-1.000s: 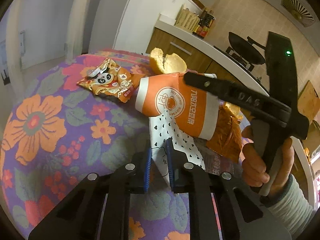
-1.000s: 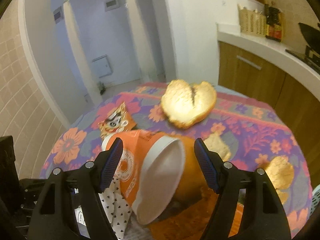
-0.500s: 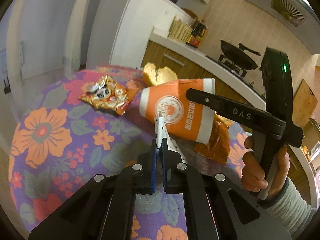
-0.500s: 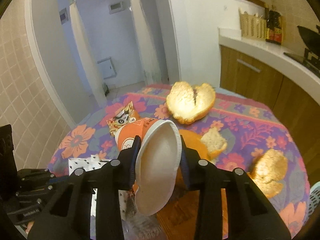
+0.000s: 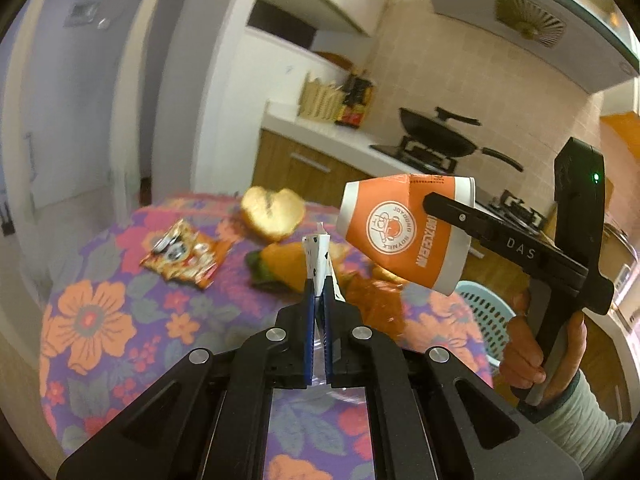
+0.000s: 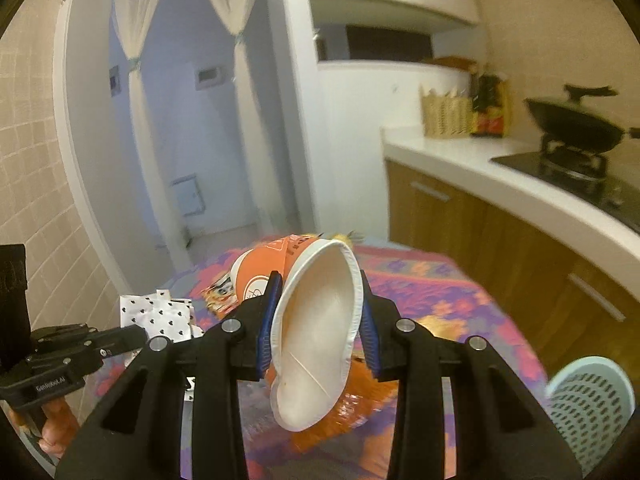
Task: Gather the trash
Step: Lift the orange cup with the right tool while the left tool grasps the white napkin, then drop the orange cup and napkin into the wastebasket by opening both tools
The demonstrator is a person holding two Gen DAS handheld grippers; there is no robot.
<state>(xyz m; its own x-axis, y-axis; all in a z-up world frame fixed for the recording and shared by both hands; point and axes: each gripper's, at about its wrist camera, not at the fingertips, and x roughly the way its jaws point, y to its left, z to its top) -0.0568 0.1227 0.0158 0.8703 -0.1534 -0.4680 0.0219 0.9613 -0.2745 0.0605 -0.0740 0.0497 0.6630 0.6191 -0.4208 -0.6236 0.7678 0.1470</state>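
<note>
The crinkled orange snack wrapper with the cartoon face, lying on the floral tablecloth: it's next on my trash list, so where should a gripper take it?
The crinkled orange snack wrapper lies nearly flat on the floral tablecloth, so I'd come from above and pinch its torn silvery end, which looks slightly raised, probably giving the jaws an edge to close on.

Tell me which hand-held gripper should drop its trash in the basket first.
Right. The right hand-held gripper, squeezing the orange cup, is nearer the light blue basket at the table's right edge. The left hand-held gripper, pinching the dotted wrapper, is on the far side.
</note>
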